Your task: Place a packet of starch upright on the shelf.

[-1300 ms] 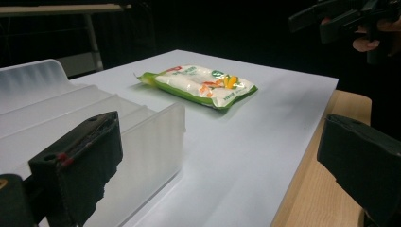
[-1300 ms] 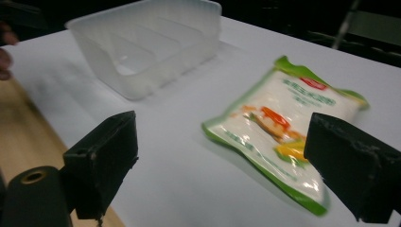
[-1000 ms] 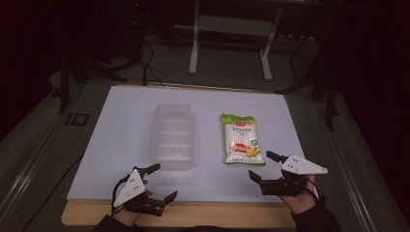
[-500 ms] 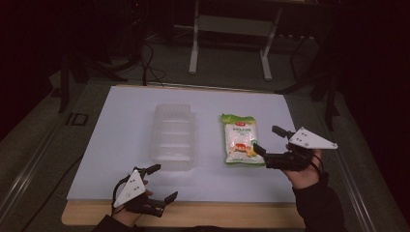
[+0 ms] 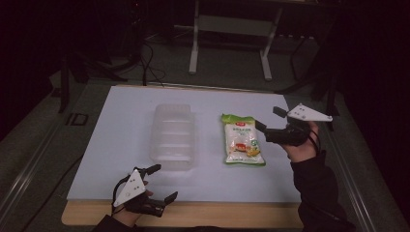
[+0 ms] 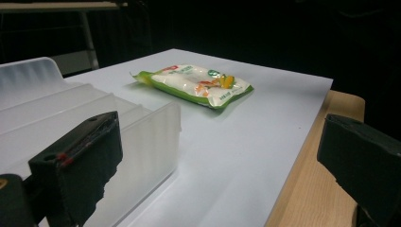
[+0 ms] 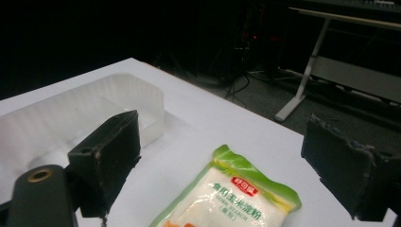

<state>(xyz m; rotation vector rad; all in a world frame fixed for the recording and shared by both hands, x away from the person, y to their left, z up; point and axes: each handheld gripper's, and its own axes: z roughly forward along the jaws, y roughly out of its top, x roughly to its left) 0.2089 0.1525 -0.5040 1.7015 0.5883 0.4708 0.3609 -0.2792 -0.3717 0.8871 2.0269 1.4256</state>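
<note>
Green-edged snack bag [image 5: 242,139] lying flat on the white table top [image 5: 121,121], right of center, just beside a clear plastic tray [image 5: 173,137] w/ ribbed bottom. Right gripper [image 5: 268,122] hovering at the bag's right edge, jaws wide apart, nothing btwn them. Left gripper [image 5: 161,182] down near the front wooden edge by the tray's corner, also spread open & empty.

Dim room, one lit white table [image 5: 121,145]

Light falls from above on the table; everything beyond it sinks into near black. Shadows beside the green pouch [image 5: 241,140] are soft. The near black jaws blur in both gripper views.
</note>
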